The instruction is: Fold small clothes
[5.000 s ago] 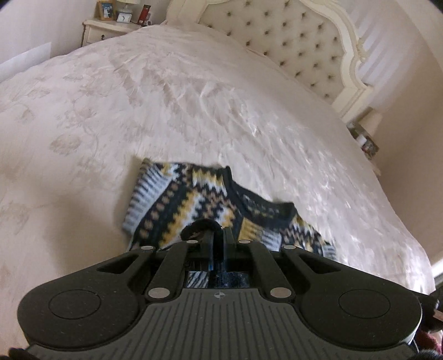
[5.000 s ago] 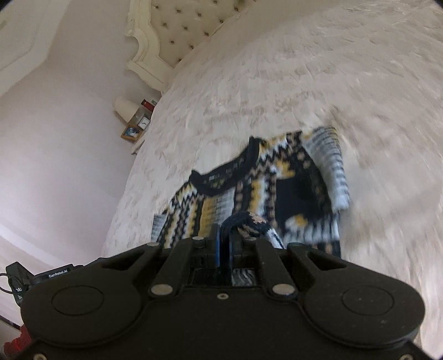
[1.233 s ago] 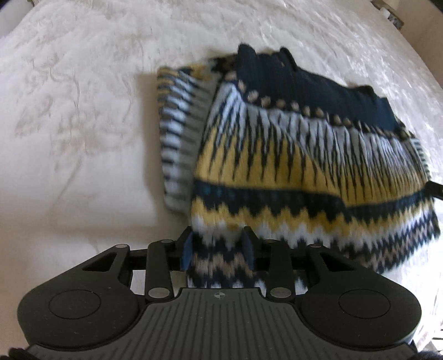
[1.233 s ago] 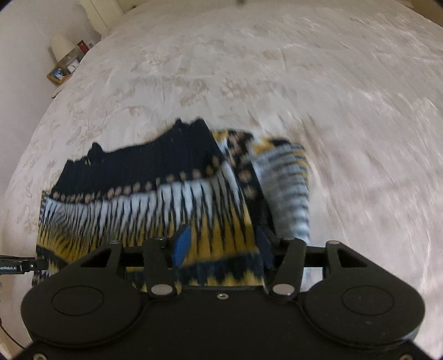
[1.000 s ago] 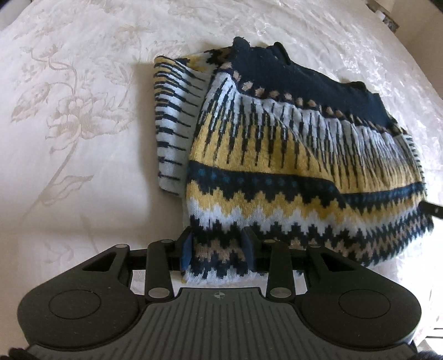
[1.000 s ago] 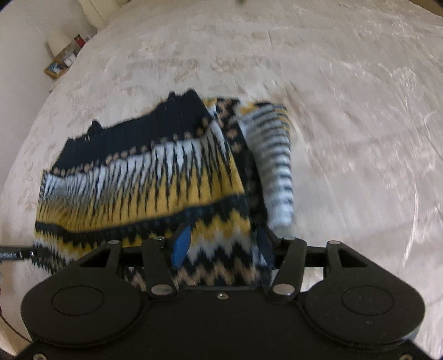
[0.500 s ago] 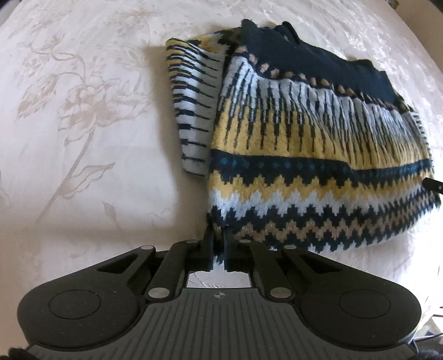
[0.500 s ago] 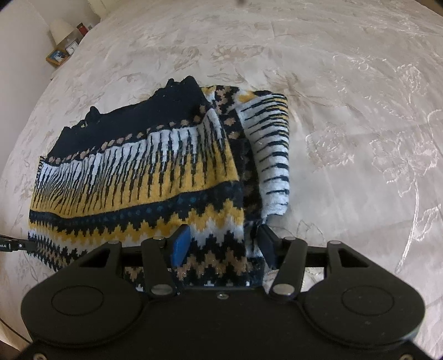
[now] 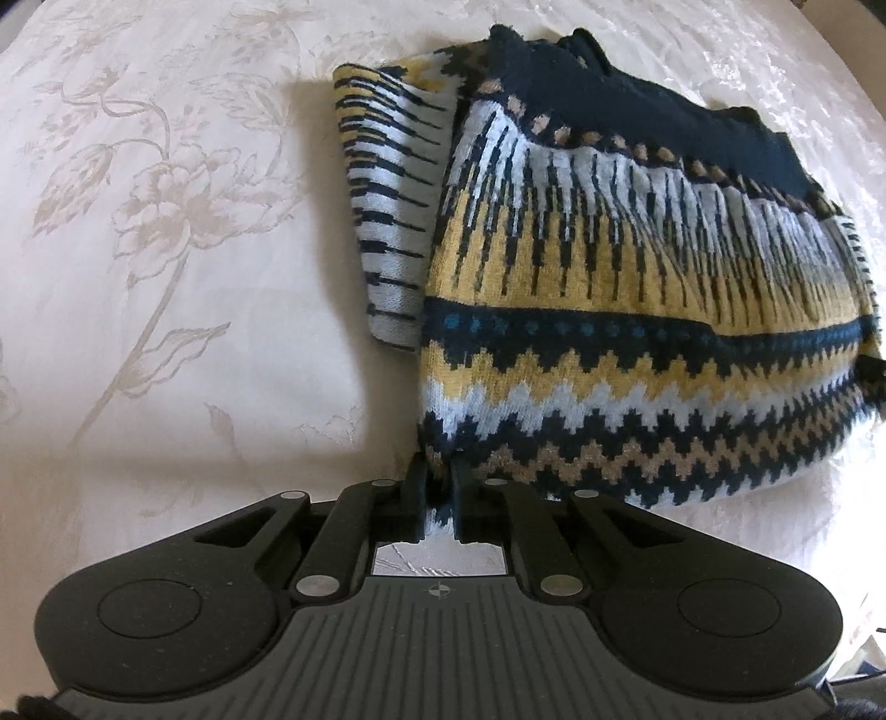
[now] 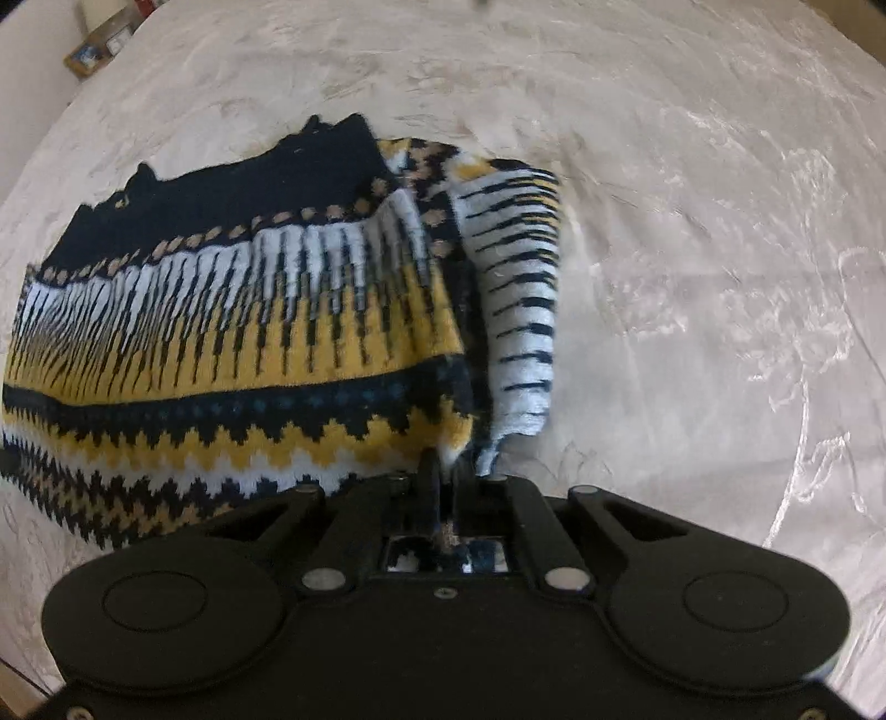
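Home bedroom: bed point(image 9: 166, 277) with a cream floral-damask bedspread point(image 10: 692, 277) filling both views, and a framed photo point(image 10: 91, 52) on a ledge at its edge.

Bed point(image 9: 166, 277) with cream bedspread, pale woven flower pattern. Folded knitted sweater point(image 9: 637, 310) lies directly on it: navy, yellow, white zigzag bands, striped sleeve tucked along one side. Rest of visible bedspread bare, slightly creased.

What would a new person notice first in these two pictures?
The patterned sweater in navy, yellow and pale blue, lying folded on the cream floral bedspread. Next, the black tongs: the left tongs and the right tongs each pinch a near corner of its zigzag hem.
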Demonstrator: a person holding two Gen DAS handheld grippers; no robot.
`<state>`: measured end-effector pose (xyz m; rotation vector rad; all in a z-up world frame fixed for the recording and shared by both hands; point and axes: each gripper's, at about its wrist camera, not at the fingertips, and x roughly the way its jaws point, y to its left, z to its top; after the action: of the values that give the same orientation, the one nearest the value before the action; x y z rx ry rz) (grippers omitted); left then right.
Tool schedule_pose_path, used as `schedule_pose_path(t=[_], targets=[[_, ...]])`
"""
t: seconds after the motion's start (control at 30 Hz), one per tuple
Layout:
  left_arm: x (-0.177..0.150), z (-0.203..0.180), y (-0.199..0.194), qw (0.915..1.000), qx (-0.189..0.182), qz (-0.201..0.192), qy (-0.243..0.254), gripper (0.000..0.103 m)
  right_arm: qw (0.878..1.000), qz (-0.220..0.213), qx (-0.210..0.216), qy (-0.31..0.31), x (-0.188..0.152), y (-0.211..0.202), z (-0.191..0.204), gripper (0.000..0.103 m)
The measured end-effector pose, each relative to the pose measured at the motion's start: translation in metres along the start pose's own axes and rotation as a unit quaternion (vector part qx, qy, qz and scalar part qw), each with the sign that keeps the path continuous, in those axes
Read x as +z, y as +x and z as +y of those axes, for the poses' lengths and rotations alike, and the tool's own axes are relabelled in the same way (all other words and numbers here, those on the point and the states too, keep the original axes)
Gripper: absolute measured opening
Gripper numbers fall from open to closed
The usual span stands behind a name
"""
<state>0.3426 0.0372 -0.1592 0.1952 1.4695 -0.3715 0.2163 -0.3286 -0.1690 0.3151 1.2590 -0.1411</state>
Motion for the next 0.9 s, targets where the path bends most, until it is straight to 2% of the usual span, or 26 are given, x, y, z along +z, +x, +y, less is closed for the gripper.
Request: schedule_pose_path(t=[0.1, 0.2, 0.23, 0.4, 0.67, 0.77, 0.8, 0.87, 0.9], targets=[[-0.002, -0.002, -0.016, 0.9998, -0.002, -0.016, -0.012, 0.01, 1.0, -0.004, 0.008, 0.002, -0.001, -0.003, -0.003, 0.009], [-0.004, -0.01, -0.037, 0.9988, -0.005, -0.043, -0.021, 0.016, 1.0, -0.007, 0.021, 0.016, -0.002, -0.005, -0.012, 0.015], [-0.004, -0.014, -0.043, 0.9983, -0.011, -0.052, -0.024, 0.017, 1.0, -0.008, 0.022, 0.016, -0.002, -0.006, -0.013, 0.02], [0.009, -0.036, -0.051, 0.9956, -0.04, -0.081, -0.026, 0.021, 1.0, -0.012, 0.024, 0.015, -0.002, -0.008, -0.014, 0.022], [0.033, -0.08, -0.015, 0.9957, -0.055, -0.075, -0.001, 0.021, 0.999, -0.021, 0.026, 0.019, -0.001, -0.012, -0.013, 0.022], [0.034, -0.086, 0.005, 0.9978, -0.032, -0.056, 0.013, 0.022, 0.999, -0.024, 0.022, 0.018, 0.0, -0.012, -0.013, 0.023], [0.032, -0.085, 0.011, 0.9985, -0.024, -0.047, 0.012, 0.022, 0.999, -0.026, 0.023, 0.02, 0.0, -0.013, -0.014, 0.026], [0.029, -0.077, 0.021, 0.9989, -0.031, -0.035, -0.007, 0.022, 0.999, -0.032, 0.023, 0.021, 0.002, -0.015, -0.014, 0.039], [0.027, -0.073, 0.022, 0.9985, -0.037, -0.036, -0.016, 0.022, 0.999, -0.035, 0.023, 0.019, 0.004, -0.017, -0.014, 0.04]])
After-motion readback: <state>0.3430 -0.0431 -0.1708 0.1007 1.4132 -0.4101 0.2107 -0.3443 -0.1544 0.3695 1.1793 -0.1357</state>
